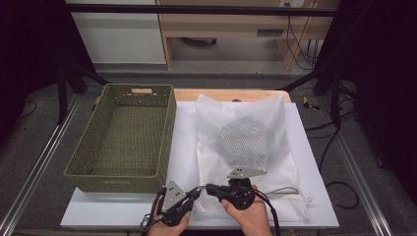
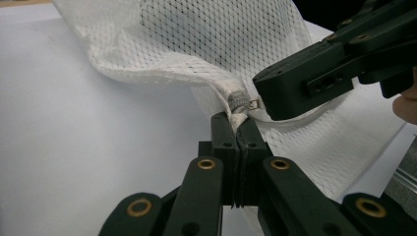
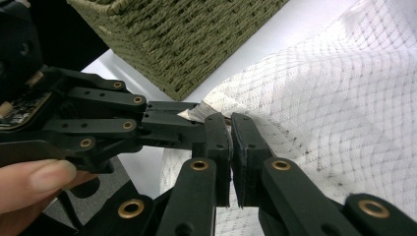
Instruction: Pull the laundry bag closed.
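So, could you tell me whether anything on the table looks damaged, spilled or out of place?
Nothing stands out. The white mesh laundry bag lies flat on the white table with a dark bundle inside, beside the empty green woven basket. Both tools, left and right, pinch the bag's near corner by its zipper end.

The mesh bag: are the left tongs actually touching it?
Touching. In the left gripper view the left tongs are shut on the corner of the mesh bag, with white fabric pinched between the jaw tips beside the zipper end.

Bare white table top (image 1: 184,128) between green woven basket (image 1: 125,135) and mesh bag (image 1: 246,147) — open lane, basket wall blocking leftward, front strip crowded.
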Demonstrator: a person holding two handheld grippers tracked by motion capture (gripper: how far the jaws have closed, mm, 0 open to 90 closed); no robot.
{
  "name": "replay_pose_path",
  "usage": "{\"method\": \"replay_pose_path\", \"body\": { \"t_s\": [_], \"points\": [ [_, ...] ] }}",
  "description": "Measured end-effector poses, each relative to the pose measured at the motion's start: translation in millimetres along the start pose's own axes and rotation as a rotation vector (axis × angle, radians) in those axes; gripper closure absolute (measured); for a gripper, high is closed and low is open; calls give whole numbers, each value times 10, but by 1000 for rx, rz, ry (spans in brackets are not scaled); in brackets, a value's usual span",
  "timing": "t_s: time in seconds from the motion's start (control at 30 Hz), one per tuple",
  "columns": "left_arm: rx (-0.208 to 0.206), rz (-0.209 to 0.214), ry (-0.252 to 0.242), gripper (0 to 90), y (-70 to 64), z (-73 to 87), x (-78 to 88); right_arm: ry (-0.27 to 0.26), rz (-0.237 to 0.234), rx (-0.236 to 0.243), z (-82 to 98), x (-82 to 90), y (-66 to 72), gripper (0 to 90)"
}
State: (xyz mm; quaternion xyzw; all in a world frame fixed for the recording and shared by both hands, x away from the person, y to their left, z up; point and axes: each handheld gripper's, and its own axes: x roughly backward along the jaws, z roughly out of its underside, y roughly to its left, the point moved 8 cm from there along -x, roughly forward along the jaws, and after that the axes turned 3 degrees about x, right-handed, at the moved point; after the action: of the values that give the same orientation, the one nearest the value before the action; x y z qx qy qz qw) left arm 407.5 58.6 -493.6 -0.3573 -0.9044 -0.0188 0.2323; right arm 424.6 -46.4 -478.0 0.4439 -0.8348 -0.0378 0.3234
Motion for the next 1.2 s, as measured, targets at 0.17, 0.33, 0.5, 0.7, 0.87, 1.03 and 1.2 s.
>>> {"method": "replay_pose_path", "body": {
  "t_s": [0.17, 0.33, 0.5, 0.7, 0.87, 1.03, 1.2],
  "points": [
    [11, -2, -23, 890, 7, -45, 38, -3, 22, 3, 1, 21, -52, 871],
    [11, 7, -5, 890, 4, -3, 7, -6, 17, -17, 9, 55, -138, 870],
    [15, 6, 2, 889, 20, 12, -11, 5, 20, -1, 30, 65, -163, 870],
    [22, 17, 8, 888, 10, 43, -44, 12, 35, 12, 48, 111, -280, 870],
    [34, 29, 11, 887, -8, 70, -59, 19, 35, 34, 66, 122, -298, 868],
    [37, 23, 16, 887, 9, 76, -66, 31, 36, 41, 81, 112, -315, 868],
    [40, 19, 15, 887, 15, 81, -57, 39, 51, 46, 98, 157, -356, 869]
  ]
}}
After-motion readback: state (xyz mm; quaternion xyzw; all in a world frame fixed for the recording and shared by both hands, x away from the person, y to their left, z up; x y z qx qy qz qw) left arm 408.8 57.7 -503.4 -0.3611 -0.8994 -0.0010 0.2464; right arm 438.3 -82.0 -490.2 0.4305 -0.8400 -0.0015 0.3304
